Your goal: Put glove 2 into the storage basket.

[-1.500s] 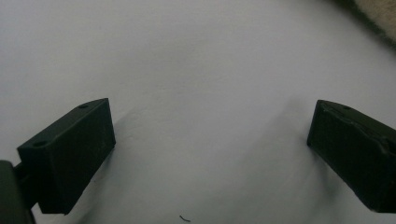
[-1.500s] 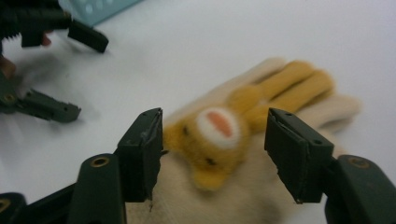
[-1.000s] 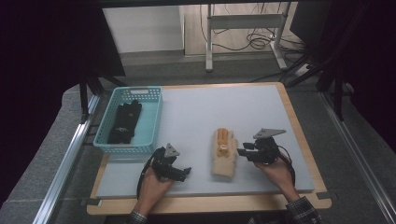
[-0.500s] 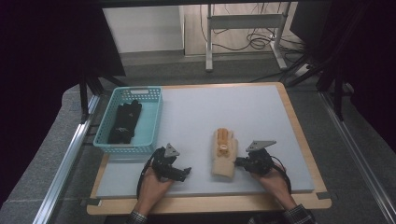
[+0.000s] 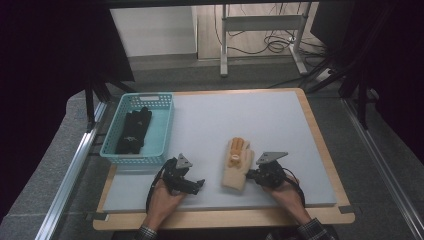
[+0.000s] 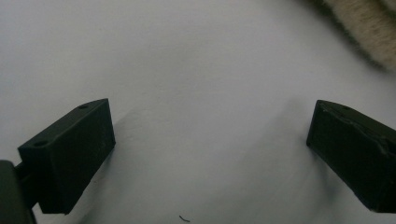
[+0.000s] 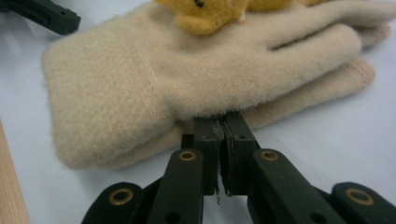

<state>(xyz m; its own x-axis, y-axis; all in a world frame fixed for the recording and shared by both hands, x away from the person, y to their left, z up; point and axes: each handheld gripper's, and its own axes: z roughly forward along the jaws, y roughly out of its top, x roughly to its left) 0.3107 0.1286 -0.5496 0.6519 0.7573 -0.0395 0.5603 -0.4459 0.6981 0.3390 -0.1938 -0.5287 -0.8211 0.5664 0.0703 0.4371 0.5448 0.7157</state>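
Grasp step: right gripper [image 7: 219, 122], jaws just closed, pinches the edge of the cream glove [image 5: 238, 163] lying right of the basket [image 5: 162, 134]; left gripper [image 6: 210, 154] gapes empty; next, probably a lift.

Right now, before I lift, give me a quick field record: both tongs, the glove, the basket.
right tongs: shut at the near edge of the beige glove; whether fabric is pinched cannot be told
left tongs: open over bare mat, nothing between
beige glove: flat on the white mat, yellow patch on top
basket: turquoise, far left of the mat, holds dark gloves
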